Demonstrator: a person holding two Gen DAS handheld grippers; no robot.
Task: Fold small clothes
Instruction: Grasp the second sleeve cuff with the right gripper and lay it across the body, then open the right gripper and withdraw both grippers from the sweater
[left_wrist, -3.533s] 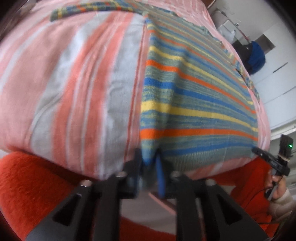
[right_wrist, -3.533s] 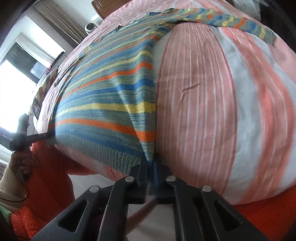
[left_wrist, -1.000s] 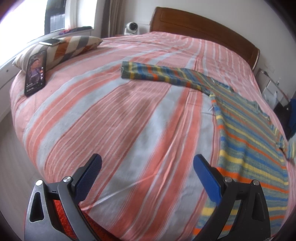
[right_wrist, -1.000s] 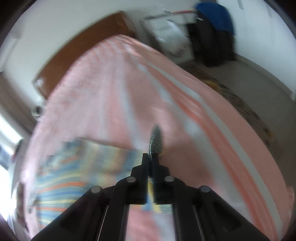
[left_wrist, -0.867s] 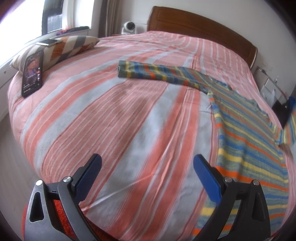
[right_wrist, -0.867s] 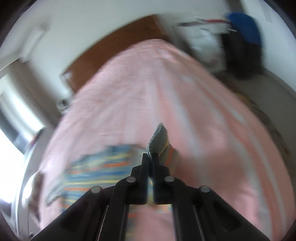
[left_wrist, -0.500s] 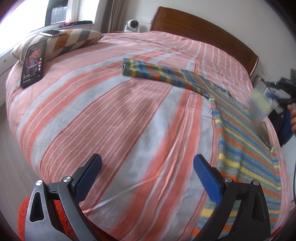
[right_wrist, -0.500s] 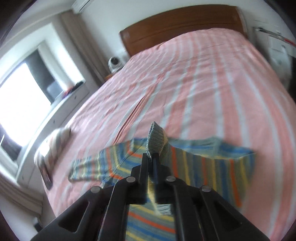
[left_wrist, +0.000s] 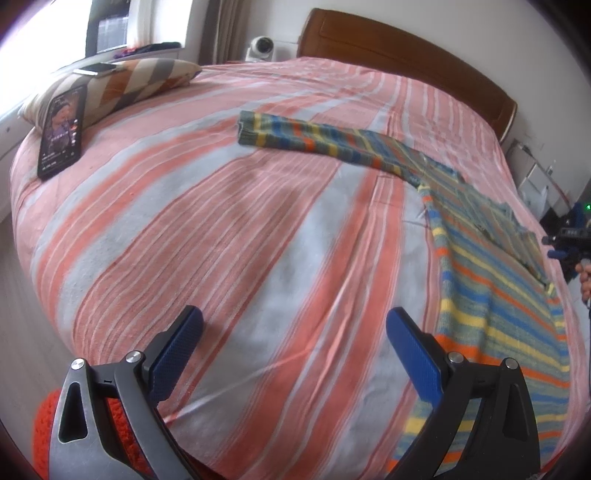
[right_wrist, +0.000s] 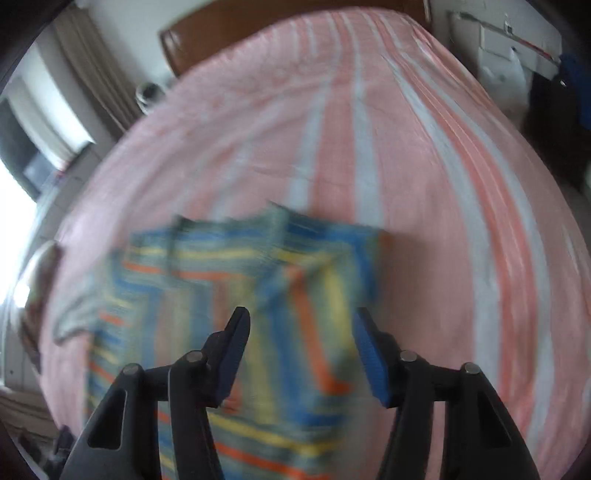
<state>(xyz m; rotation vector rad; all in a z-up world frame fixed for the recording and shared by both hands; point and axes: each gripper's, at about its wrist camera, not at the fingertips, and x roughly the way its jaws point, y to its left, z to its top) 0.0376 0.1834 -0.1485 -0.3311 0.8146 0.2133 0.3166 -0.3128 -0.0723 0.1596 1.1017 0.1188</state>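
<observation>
A striped knit sweater (left_wrist: 491, 280) in blue, yellow, orange and grey lies on the bed at the right of the left wrist view, one sleeve (left_wrist: 314, 138) stretched out to the left. My left gripper (left_wrist: 295, 343) is open and empty above the bedspread, left of the sweater. In the right wrist view the sweater (right_wrist: 236, 295) is blurred, with its other sleeve (right_wrist: 321, 280) folded across the body. My right gripper (right_wrist: 301, 343) is open just above that sleeve. It also shows at the right edge of the left wrist view (left_wrist: 567, 240).
The bed has a pink, orange and grey striped bedspread (left_wrist: 207, 236) and a wooden headboard (left_wrist: 406, 51). A patterned pillow (left_wrist: 122, 85) and a phone (left_wrist: 61, 133) lie at the far left. A small camera (left_wrist: 262, 46) stands behind the bed.
My right gripper carried the right sleeve over the sweater's body, opened and let it go. My left gripper, shut on the hem 3.5 s ago, has stayed open above the bedspread.
</observation>
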